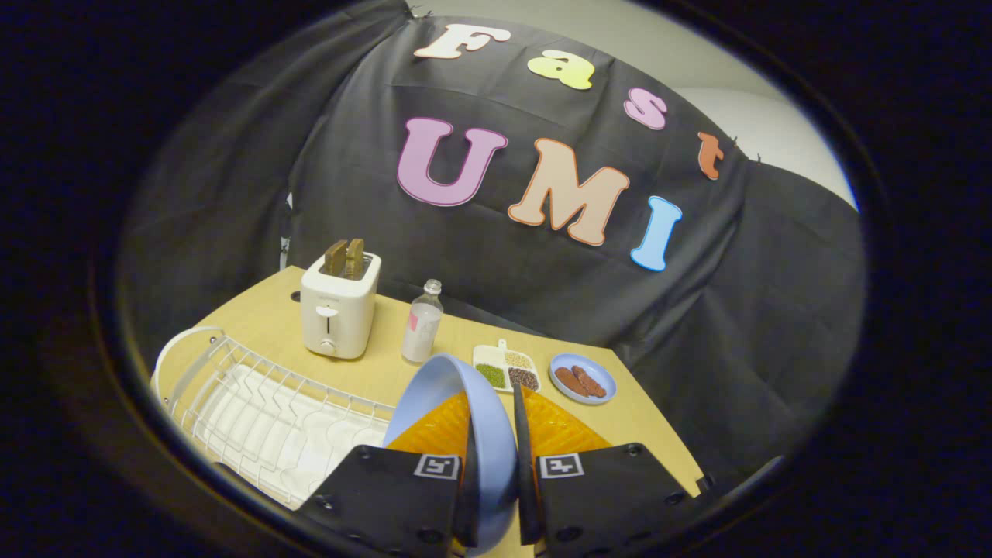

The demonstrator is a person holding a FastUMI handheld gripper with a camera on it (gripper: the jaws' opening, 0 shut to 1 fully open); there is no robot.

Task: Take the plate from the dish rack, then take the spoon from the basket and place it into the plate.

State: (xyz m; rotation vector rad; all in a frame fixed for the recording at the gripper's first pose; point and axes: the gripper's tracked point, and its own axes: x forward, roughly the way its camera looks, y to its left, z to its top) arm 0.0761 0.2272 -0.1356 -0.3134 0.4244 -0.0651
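In the gripper view, the gripper [494,442] is clamping a light blue plate [465,418] on edge between its two fingers [434,434], one pressing each face, so the plate is standing upright and rising ahead of the fingertips. Each finger block is carrying a small square black-and-white marker [436,466], with no readable writing on it. Taking the plate as the clock's centre, the white wire dish rack [263,411] is sitting at about nine o'clock on the wooden table [651,434], its slots showing nothing in them, and the plate is being held clear of it. At roughly eleven o'clock a white toaster [339,304] is standing with two brown slices [346,258] poking out of its top; a tiny mark on its front is too small to read. At twelve o'clock a clear bottle [422,323] with a pale label is standing upright, its print illegible. At one o'clock a small divided tray [508,367] is holding green, pale and dark grains, and just beside it at two o'clock a small blue dish [583,378] is holding brown pieces.
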